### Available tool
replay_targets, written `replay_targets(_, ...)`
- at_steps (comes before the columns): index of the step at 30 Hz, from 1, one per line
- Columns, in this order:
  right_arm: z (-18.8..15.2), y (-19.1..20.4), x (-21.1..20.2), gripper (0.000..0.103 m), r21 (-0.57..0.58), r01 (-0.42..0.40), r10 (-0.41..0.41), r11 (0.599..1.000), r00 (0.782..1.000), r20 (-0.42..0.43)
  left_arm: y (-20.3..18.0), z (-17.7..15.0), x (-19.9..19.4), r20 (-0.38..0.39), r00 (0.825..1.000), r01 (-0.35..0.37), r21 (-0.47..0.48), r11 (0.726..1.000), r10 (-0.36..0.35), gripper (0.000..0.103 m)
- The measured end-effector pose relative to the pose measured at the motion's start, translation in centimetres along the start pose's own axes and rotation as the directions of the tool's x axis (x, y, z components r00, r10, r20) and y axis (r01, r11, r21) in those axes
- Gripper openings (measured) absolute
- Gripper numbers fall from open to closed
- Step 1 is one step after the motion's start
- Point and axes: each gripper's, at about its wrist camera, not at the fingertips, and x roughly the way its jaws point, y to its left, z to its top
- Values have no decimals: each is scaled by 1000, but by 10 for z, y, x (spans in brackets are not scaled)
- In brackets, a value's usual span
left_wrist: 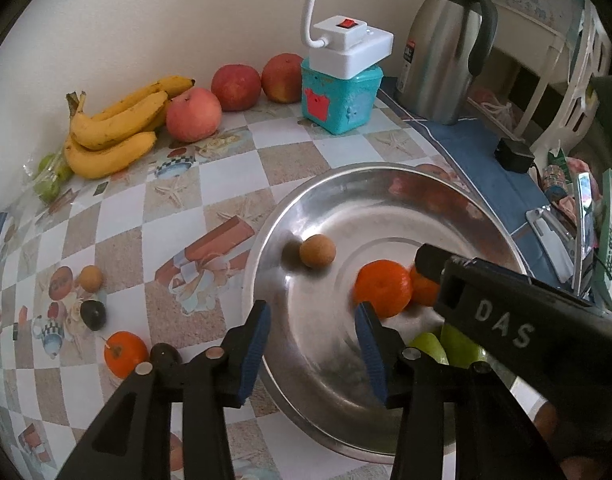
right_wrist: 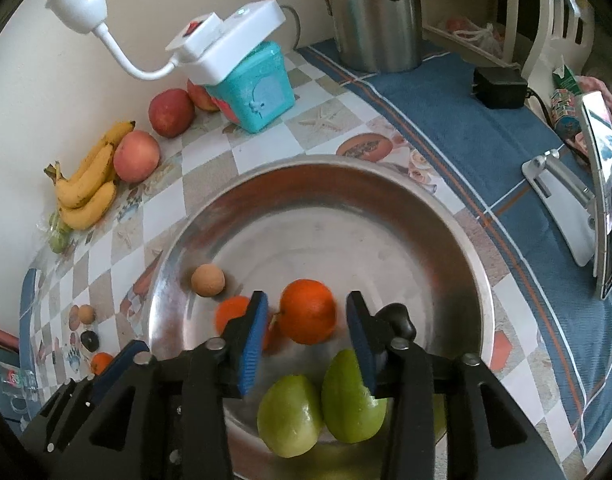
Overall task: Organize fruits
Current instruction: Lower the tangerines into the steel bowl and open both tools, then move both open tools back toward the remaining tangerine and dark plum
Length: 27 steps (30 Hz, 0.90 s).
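A steel bowl [left_wrist: 406, 184] [right_wrist: 446, 232] holds an orange [left_wrist: 382, 286] [right_wrist: 307, 311], a second orange [left_wrist: 424, 290] [right_wrist: 233, 312], a small tan fruit [left_wrist: 317, 251] [right_wrist: 208, 280], two green fruits [right_wrist: 290, 414] and a dark fruit [right_wrist: 398, 318]. My left gripper [left_wrist: 312, 340] is open and empty over the bowl's near left rim. My right gripper [right_wrist: 306, 340] is open and empty above the oranges and green fruits; its body shows in the left wrist view [left_wrist: 506, 312]. On the table lie an orange [left_wrist: 124, 354], a dark fruit [left_wrist: 93, 314] and a tan fruit [left_wrist: 91, 278].
Bananas [left_wrist: 114, 128], three apples [left_wrist: 193, 114] and bagged green fruit [left_wrist: 46, 178] line the wall. A teal box [left_wrist: 340, 98] with a white switch unit, a steel thermos [left_wrist: 442, 52], a black adapter [right_wrist: 500, 86] and a phone stand [right_wrist: 566, 196] stand behind and right.
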Motion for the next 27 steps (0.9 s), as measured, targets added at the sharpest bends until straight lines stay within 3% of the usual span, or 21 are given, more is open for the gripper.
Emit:
replay_targets(5,4,1,-12,47,-2,-6,6,1000,999,38,8,5,-6,-7,1000,-9,-29,1000,9,48)
replay_targets(12,5,-2,-20,47,19,-5,4,1000,999,43,47,4,-11,-42,998,-56,-164,985,50,48)
replay_targets(18,3,-2,-16,47,17,1,-2,1000,1000,16,83,2,-20,-53,996,-88,-282,955,77,48)
replay_targets(27,-3,18,-15,47,-49,-2,1,999,1000,-17,111,-2,-25,-110,984,-174,-371,912,143,48)
